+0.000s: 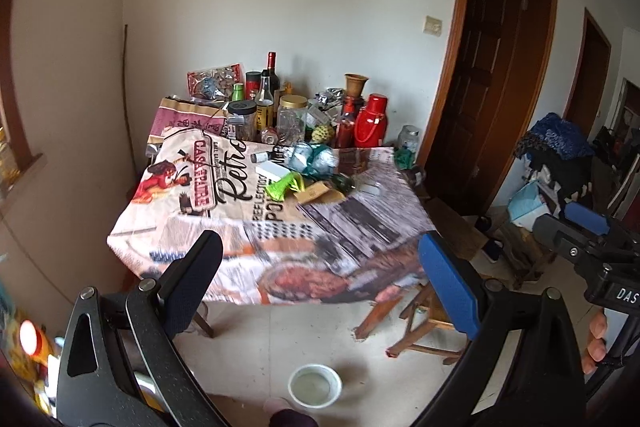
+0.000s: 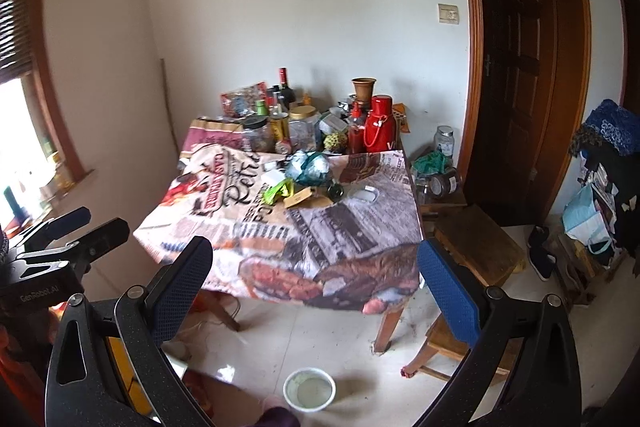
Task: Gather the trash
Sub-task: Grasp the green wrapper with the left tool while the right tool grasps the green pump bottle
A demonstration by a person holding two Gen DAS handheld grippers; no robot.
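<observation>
While both tools, left (image 1: 320, 275) and right (image 2: 316, 279), hung wide open and empty, we judged collecting unstarted; next, reach the green wrapper (image 1: 285, 185) at twelve o'clock on the table (image 1: 360, 227).

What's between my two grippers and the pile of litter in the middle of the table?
Nothing visible. Both the left gripper and right gripper are open, held back from the table's near edge, and only bare tablecloth lies before the litter pile. The jars stand behind it.

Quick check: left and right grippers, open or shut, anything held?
Left gripper: open, holding nothing.
Right gripper: open, holding nothing.
</observation>
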